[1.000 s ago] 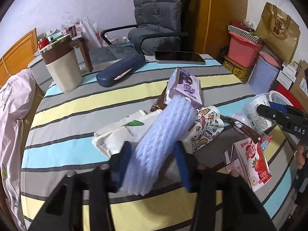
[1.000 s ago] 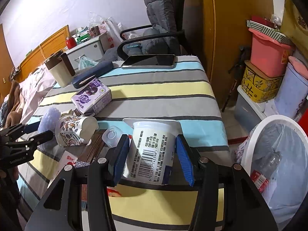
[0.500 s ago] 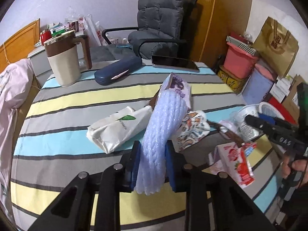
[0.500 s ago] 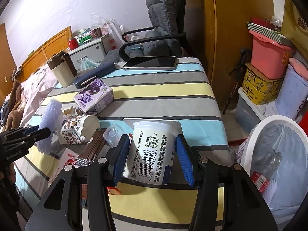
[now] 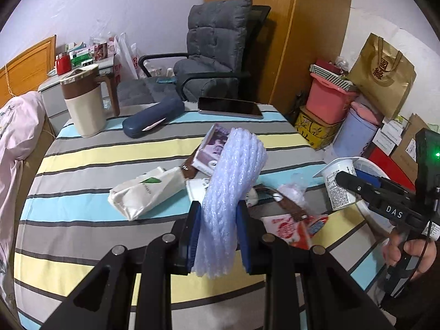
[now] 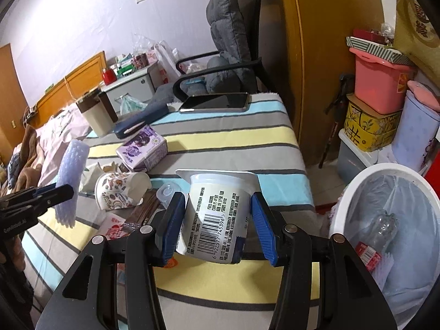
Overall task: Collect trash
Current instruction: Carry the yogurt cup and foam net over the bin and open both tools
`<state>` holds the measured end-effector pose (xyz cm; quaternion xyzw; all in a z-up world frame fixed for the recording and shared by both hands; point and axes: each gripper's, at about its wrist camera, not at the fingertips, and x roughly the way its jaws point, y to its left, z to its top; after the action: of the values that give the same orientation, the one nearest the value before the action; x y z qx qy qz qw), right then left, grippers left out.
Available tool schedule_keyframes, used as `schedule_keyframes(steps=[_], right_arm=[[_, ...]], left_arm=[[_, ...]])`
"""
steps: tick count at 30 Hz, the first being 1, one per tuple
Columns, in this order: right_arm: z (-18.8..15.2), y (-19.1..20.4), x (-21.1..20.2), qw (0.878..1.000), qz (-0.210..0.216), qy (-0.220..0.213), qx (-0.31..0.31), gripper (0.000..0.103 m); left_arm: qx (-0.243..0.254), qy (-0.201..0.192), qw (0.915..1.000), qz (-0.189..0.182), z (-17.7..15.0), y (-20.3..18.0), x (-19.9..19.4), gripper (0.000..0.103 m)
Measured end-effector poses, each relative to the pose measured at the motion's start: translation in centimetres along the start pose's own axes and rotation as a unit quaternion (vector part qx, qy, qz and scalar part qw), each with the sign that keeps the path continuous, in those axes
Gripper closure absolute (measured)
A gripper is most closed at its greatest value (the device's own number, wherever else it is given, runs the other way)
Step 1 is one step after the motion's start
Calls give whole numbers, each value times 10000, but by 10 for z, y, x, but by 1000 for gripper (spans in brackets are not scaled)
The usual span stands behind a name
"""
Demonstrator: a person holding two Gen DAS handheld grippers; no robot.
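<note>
— Low in the middle of the left wrist view, what have you got?

— My left gripper [image 5: 218, 238] is pinched nearly together on a foam net sleeve [image 5: 233, 192]. I see the blue pads pressing both sides of its lower part, and its upper end sticks up toward the centre of the frame. It hangs clear of the striped tablecloth [image 5: 110, 151].

— And the other one?

— In the lower middle of the right wrist view, my right gripper [image 6: 220, 222] stands about half open, clamped on a white yogurt cup [image 6: 217, 214]. The cup's rim points away from the camera and its barcode faces me. Each pad sits against a side wall of the cup.

— Where is the bin?

— At the right edge of that frame, a white bin [image 6: 354, 192] with a clear liner sits beside the table, lower than the cup. I can see a plastic bottle [image 6: 385, 228] lying inside it.

— What else is on the table?

— Left of the cup in the right wrist view: a patterned paper cup [image 6: 118, 192] on its side, a purple carton [image 6: 143, 148] above it, and a red carton [image 6: 115, 227] partly hidden by my gripper. In the left wrist view a white paper bag [image 5: 143, 192] lies centre left. At the right edge of that frame I see the person's hand [image 5: 420, 253] on the right gripper's handle.
</note>
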<state>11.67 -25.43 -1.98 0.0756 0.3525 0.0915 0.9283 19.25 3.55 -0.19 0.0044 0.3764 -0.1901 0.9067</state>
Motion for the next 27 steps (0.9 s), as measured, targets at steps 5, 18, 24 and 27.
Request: schedule_keyframes(steps=[5,18,24,27], right_arm=[[1,-9,-14,9998,-11,-150,102,51],[-5,-48,-53,9977,-293,-483,364,51],[-10,-76,-71,9953,-575,-581,514,51],[-13,-88,-78,9940,-708,-597,583,51]], left_arm=[[62,-61,9999,-119,2,-21,-5,76],[454,-145,9975,-524,14,-96,-2,76],[635,-76,9955,-698,17,-133,8,76],[737,-28,9944,-760,17,-152,14,76]])
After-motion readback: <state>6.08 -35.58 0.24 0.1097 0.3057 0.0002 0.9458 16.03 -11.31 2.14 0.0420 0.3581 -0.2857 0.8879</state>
